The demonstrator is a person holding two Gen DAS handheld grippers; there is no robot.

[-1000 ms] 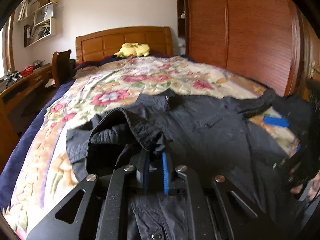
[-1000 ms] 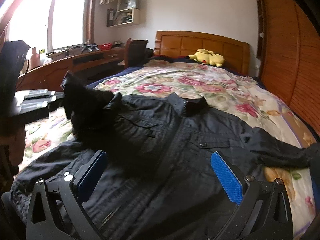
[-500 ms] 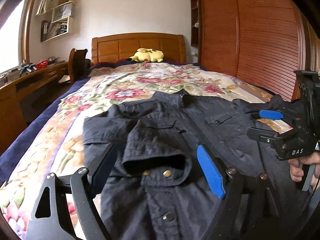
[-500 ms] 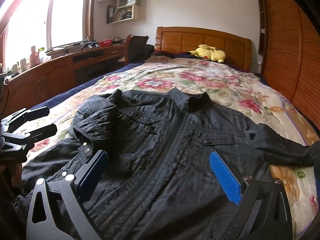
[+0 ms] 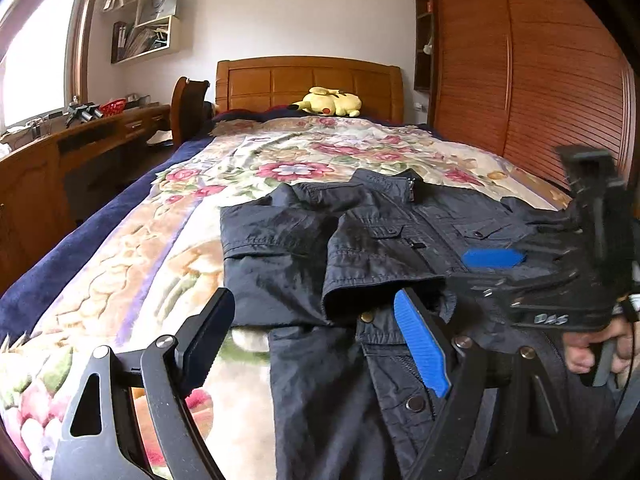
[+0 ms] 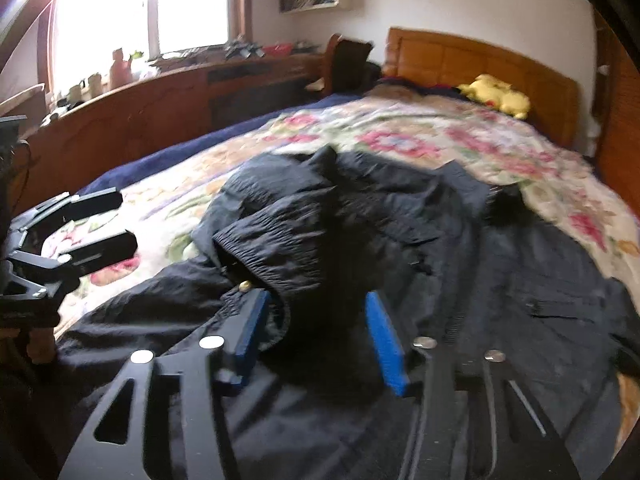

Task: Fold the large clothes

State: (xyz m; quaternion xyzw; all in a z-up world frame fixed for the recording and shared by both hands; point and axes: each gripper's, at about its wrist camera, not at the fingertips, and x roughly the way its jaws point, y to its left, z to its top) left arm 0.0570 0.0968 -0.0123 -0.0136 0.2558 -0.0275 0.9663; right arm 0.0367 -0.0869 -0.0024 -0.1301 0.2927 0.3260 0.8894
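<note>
Here the dark jacket [image 5: 360, 248] lay flat near the foot edge of the bed [image 5: 120, 264]. The left gripper [image 5: 316, 336] stood wide and empty; the right gripper [image 6: 316, 336] had just been closing, its jaws half-narrowed around the folded sleeve cuff [image 6: 280, 248].

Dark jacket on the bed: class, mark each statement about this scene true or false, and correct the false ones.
1. The dark jacket lies on a floral bedspread. True.
2. One sleeve is folded across the jacket's front. True.
3. The left gripper is clamped shut on the sleeve cuff. False: it is open and holds nothing.
4. A yellow plush toy lies on the jacket. False: it lies by the wooden headboard, apart from the jacket.
5. The right gripper is over the jacket. True.
</note>
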